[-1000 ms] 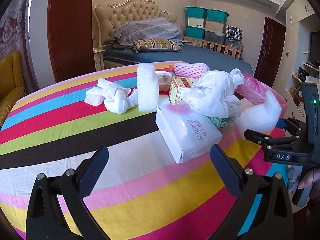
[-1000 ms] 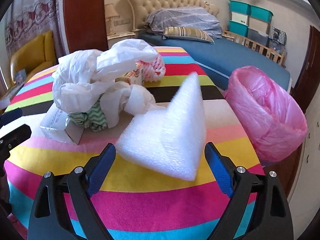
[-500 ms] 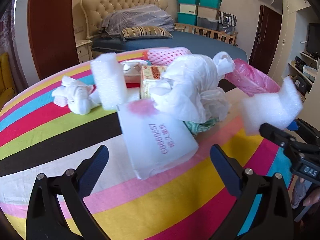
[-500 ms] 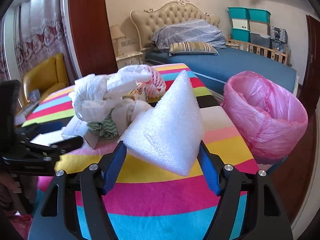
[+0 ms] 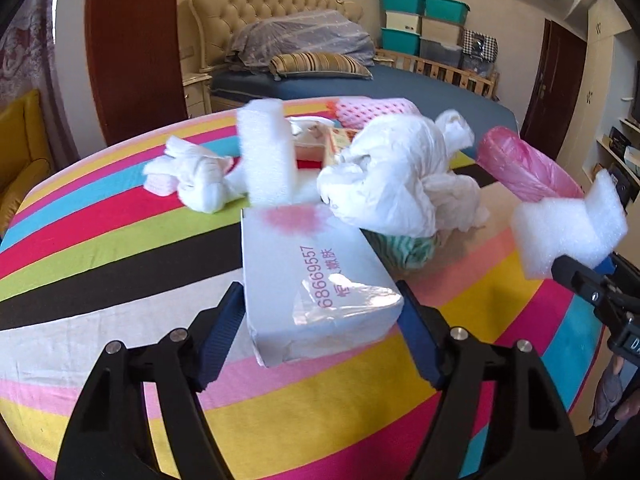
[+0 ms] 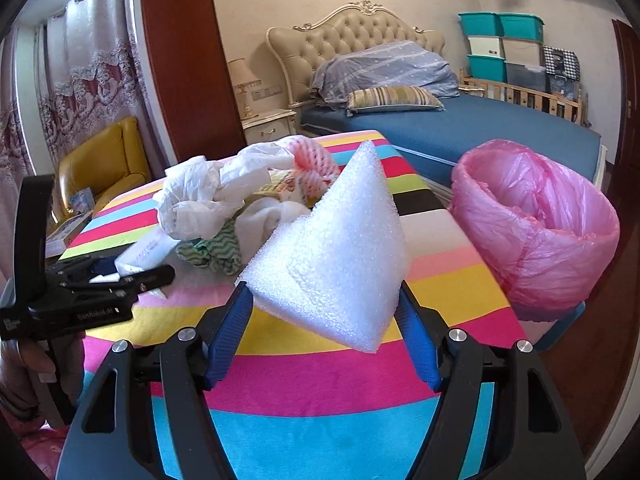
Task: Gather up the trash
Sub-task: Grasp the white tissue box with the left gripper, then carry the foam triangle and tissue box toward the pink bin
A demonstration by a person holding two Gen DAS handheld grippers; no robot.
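My left gripper point(image 5: 320, 332) is shut on a white tissue pack point(image 5: 312, 280) with red print, on the striped table. My right gripper point(image 6: 324, 332) is shut on a white foam piece point(image 6: 340, 256) and holds it above the table; the foam also shows in the left wrist view point(image 5: 568, 228). A pink trash bag point(image 6: 536, 224) stands open at the table's right edge. Other trash lies in a heap: a crumpled white plastic bag point(image 5: 396, 176), an upright foam block point(image 5: 266, 156), a white wad point(image 5: 200, 180), a pink foam net point(image 5: 372, 108).
The round table carries a striped cloth point(image 5: 100, 256). A bed point(image 6: 460, 120) stands behind it, a yellow armchair point(image 6: 104, 164) to the left, storage boxes point(image 6: 500, 48) at the back. A green patterned cloth point(image 6: 216, 248) lies under the plastic bag.
My left gripper moved forward and closed on the tissue pack. My right gripper closed on the foam piece and lifted it off the table.
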